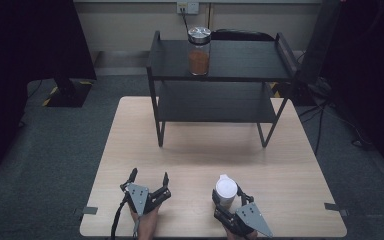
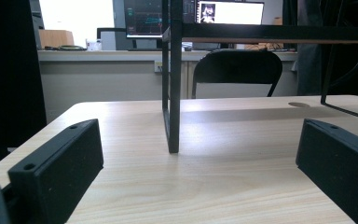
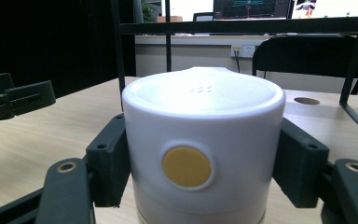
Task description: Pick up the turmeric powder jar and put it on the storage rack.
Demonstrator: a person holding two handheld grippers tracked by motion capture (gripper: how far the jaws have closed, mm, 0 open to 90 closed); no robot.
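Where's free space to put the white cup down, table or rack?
Free: the bare table between the rack's front legs and the two hand-held grippers; the lower shelf; the top shelf right of the jar. Crowded: the near edge, with the open left gripper and the right gripper shut on the white cup.

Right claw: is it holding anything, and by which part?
Yes. The right claw is shut on the white container, its jaws pressing opposite sides of the lid section, just below the top.

Lab or office: monitors (image 2: 193,16) on rear desk (image 2: 121,55), office chair (image 2: 235,72).
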